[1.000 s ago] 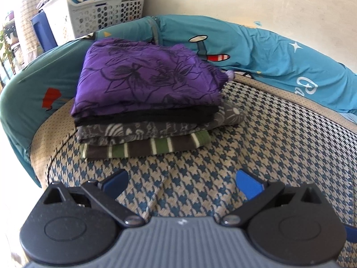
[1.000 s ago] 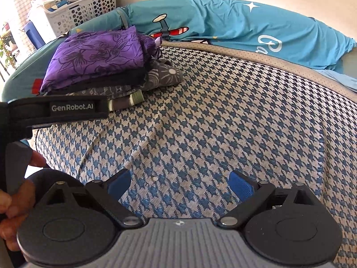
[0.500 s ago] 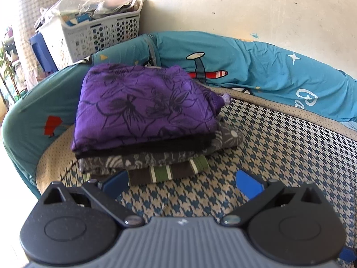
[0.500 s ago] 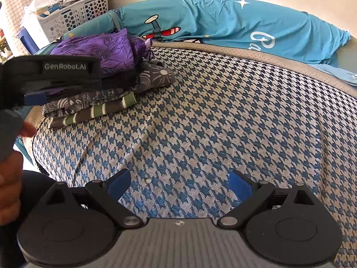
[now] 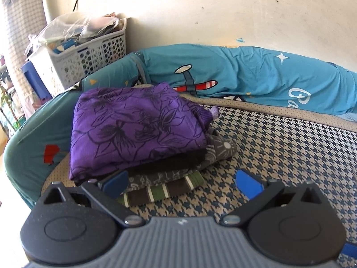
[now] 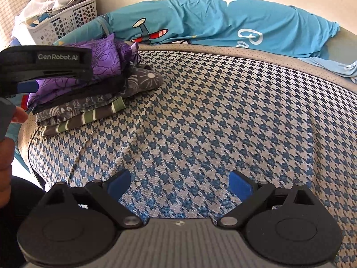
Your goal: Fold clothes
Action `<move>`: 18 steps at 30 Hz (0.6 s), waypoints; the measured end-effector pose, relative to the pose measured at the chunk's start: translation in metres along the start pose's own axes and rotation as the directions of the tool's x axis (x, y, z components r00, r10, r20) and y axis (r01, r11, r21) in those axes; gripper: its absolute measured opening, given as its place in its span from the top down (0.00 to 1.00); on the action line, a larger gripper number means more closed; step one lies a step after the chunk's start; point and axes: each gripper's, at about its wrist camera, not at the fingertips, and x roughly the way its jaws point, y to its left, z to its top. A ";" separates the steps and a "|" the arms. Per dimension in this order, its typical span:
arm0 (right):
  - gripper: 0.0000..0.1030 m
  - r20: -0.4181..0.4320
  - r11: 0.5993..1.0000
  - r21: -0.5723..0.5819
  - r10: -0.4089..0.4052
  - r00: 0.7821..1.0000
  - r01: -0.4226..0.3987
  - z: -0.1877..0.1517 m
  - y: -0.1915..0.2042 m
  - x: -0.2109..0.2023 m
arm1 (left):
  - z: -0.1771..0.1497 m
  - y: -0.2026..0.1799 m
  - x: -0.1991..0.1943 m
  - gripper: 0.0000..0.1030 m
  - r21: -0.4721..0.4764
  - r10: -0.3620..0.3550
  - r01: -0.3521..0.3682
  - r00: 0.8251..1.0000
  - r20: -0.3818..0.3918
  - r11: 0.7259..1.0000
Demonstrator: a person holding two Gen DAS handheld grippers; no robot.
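Left hand-held gripper fingers spread wide apart, holding nothing, hovering just in front of the stack of folded clothes on the bed. Its left blue pad overlaps the near edge of the stack in view, contact not clear; right pad over bare houndstooth cover. Stack top to bottom: purple floral garment, a black layer, grey patterned piece, green-and-brown striped piece at the bottom. Stack looks neat, edges roughly aligned, grey piece sticks out to the right.

Right hand-held gripper also wide apart, empty, above open bed cover; stack is ahead and far left of it. From the right wrist view the left device shows at the left edge, black body with GenRobot.AI lettering, in front of the purple garment, with the person's hand gripping it below.

Beyond the stack: teal bedding with a plane print along the wall, white perforated laundry basket ahead-left of the left gripper, stuffed with items
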 end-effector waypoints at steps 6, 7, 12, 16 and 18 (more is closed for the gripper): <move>0.08 -0.003 1.000 0.010 -0.003 1.000 0.003 -0.001 -0.004 0.000 | 0.000 -0.005 0.007 0.00 0.011 -0.009 0.009 1.000 -0.017 1.000; 0.08 -0.004 1.000 0.011 -0.005 1.000 0.005 -0.001 -0.005 0.000 | -0.001 -0.006 0.009 0.00 0.009 -0.012 0.012 1.000 -0.025 1.000; 0.08 -0.007 1.000 0.018 -0.015 1.000 0.015 -0.001 -0.010 0.000 | 0.002 -0.007 0.020 0.00 0.023 0.009 -0.008 1.000 -0.025 1.000; 0.08 -0.007 0.999 0.031 -0.023 1.000 0.023 -0.002 -0.015 0.000 | 0.009 -0.007 0.026 0.00 0.037 0.021 -0.021 1.000 0.004 0.999; 0.08 -0.009 0.999 0.041 -0.028 1.000 0.029 -0.002 -0.017 0.000 | 0.011 -0.009 0.030 0.00 0.050 0.035 -0.036 0.999 0.017 0.998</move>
